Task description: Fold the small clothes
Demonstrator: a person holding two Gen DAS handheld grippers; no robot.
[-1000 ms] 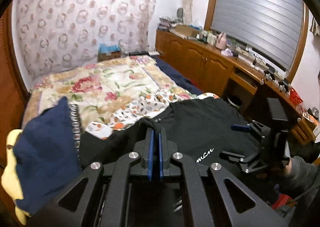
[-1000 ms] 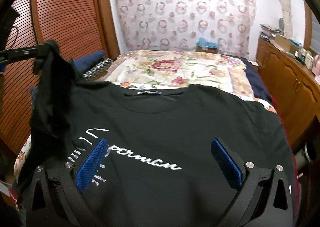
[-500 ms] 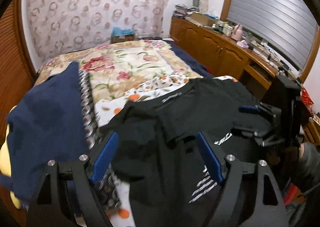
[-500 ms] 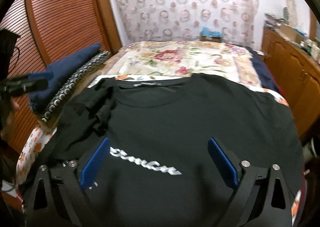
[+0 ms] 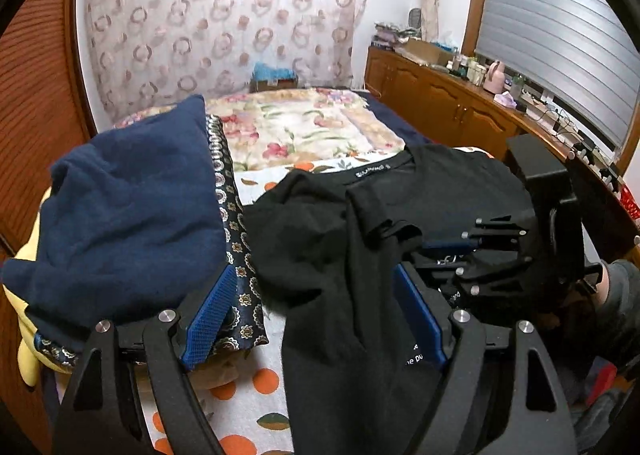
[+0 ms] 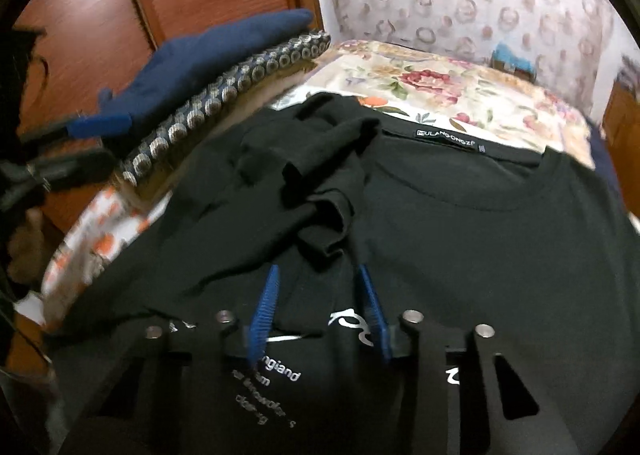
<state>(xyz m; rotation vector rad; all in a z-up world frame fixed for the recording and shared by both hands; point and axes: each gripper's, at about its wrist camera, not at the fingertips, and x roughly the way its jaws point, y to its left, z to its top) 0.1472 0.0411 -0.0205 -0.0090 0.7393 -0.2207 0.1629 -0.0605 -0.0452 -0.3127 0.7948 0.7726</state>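
On the bed point(image 5: 256, 383), near its foot edge, lies one black T-shirt point(image 6: 480, 239), chest side up with white lettering showing, its left sleeve point(image 6: 320, 179) thrown inward and bunched in a loose heap beside the collar. Left gripper point(image 5: 316, 319) stands wide open over the shirt's left edge and holds nothing. Right gripper point(image 6: 318, 311) is narrowed to a small gap around the cloth just below the crumpled sleeve; whether it pinches any fabric cannot be determined. Judged handling: light, limp knit, non-slippery, not fragile, prone to sag and wrinkle; best taken at the sleeve hem or shoulder seam and laid flat. Count: one black shirt, two grippers, one navy garment point(image 5: 120, 207) resting on one patterned cushion point(image 5: 234, 239) at the left.
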